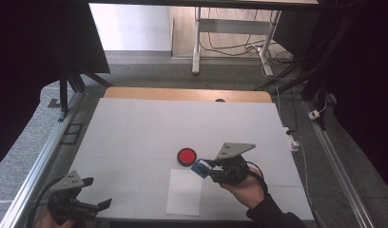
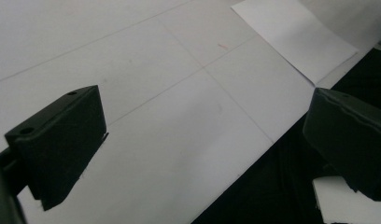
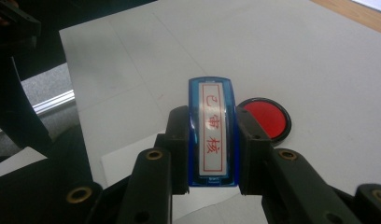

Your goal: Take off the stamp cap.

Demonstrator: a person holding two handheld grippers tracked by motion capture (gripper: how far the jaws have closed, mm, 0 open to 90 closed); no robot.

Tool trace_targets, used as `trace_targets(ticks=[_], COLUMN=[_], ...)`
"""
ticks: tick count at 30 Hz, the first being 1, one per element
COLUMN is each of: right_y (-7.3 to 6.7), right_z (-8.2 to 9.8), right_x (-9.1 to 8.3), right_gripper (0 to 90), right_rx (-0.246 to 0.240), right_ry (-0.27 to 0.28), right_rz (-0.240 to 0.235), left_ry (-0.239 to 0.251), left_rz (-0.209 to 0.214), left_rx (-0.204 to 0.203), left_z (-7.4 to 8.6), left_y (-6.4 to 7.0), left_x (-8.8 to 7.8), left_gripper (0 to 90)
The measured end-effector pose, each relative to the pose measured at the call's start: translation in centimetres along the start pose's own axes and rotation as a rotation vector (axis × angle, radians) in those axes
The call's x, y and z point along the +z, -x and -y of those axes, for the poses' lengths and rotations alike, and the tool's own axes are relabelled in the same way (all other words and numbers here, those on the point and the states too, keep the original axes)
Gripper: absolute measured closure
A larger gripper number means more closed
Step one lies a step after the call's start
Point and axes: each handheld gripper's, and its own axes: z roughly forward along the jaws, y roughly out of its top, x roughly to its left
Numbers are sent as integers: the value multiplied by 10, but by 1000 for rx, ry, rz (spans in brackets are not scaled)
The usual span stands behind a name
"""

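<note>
Above the table (image 1: 135, 128), the right gripper (image 3: 212, 149) has its fingers clamped on a blue stamp (image 3: 212, 135) beside the red ink pad (image 1: 187, 156); stamping the paper sheet (image 1: 184, 192) remains. The left gripper (image 1: 94, 194) idles, fingers apart.

My table (image 1: 135, 128) sits evenly lit from above — the room's sides fall into black. Shadows stay soft, my jaws look blurred up close, and the stamp (image 3: 212, 130) carries faint glare.
</note>
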Motion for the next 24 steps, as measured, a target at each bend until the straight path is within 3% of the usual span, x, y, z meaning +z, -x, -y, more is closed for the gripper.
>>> trace_targets(ticks=[11,18,21,24], right_y=[-1,-1,-1,-2], right_z=[-3,-5,-5,-6], right_x=[-2,-3,-3,-3], right_gripper=[707,707,707,706], right_rx=[4,0,2,3], right_ry=[20,20,19,19], right_rz=[-22,-30,-33,-43], left_ry=[44,41,36,40], left_rz=[67,100,104,133], left_rx=[45,89,98,96], left_z=[-13,-26,-30,-34], left_y=[5,11,12,12], left_x=[13,25,31,37], left_gripper=[0,0,0,0])
